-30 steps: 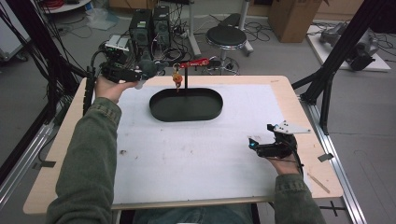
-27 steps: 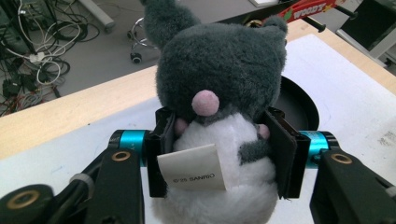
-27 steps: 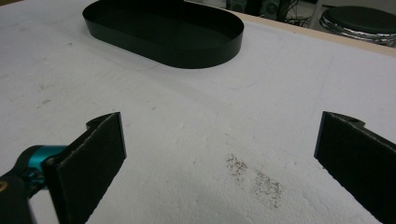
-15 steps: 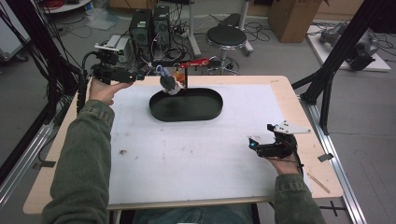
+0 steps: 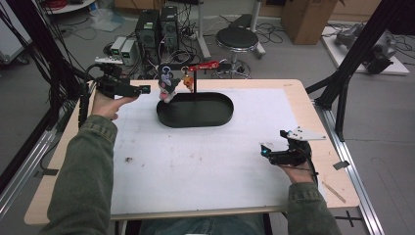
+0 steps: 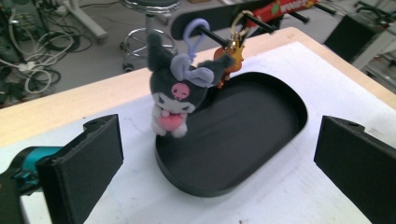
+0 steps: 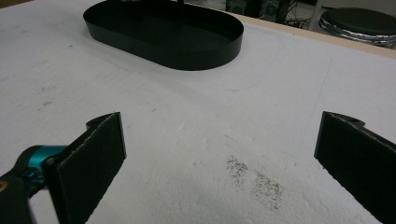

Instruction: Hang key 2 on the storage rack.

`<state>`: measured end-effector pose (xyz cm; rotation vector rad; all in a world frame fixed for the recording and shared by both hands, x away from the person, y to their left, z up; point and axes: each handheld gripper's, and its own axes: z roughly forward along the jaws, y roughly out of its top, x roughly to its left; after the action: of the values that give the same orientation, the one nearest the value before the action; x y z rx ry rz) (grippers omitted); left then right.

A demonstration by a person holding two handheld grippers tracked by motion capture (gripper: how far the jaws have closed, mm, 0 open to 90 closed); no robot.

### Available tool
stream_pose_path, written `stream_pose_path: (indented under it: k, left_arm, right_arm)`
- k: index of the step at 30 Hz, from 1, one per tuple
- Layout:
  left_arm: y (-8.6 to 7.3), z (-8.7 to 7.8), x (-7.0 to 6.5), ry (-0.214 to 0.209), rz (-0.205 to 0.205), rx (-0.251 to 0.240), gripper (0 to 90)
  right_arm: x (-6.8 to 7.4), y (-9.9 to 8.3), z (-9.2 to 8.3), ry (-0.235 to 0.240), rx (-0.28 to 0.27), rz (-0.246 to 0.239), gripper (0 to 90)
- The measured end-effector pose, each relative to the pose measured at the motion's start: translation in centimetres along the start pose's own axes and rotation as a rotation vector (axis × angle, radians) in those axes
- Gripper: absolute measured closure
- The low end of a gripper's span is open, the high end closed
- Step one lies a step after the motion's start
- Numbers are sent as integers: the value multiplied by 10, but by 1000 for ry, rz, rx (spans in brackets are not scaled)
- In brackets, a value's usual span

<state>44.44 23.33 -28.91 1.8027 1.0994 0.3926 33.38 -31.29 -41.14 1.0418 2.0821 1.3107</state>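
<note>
Plush keychain (image 6: 173,100), a dark grey toy with long ears, a pink skull mark on its forehead and a pink heart at its chest, hangs by its lilac loop (image 6: 194,33) from a black peg (image 6: 212,33) of the small stand at the far edge of the table. It dangles free over the left end of the black oval tray (image 6: 261,119), its feet just above the tray's rim. An orange charm (image 6: 230,58) on a gold ring hangs just beside it on the same stand, under a red bar (image 5: 204,66).

Going from left to right in the high view, the left gripper (image 5: 147,89) comes first, held level near the table's far left corner, pointing at the plush (image 5: 167,84) from a short way off. Its jaws have just been opening and now stand wide apart with nothing between them. In the left gripper view the toy sits ahead of the two black jaws, closer to the left one and well beyond their tips, touching neither.

Next comes the tray (image 5: 215,115), then the bare white mat (image 5: 205,161).

Farthest right, the right gripper (image 5: 264,152) rests low over the mat near the table's right edge, well apart from the toy. Its jaws also stand wide apart, holding nothing; the right gripper view looks across the mat (image 7: 196,140) to the tray (image 7: 196,56) beyond.
</note>
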Motion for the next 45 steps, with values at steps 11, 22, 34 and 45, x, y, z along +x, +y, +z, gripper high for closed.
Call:
stream_pose_path:
  k: [11,22,34,45]
  left_arm:
    - [-22,-13,-3,-8,4,0,17]
    - [-49,-27,-5,0,16,-5,17]
    - [-85,-42,-9,-18,38,2,17]
    - [-113,-54,-11,-30,34,-20,17]
  right_arm:
    - [1,0,0,1,3,2,12]
    - [2,1,0,2,-3,-2,12]
    - [3,1,0,1,4,0,12]
    - [3,1,1,-1,3,-3,12]
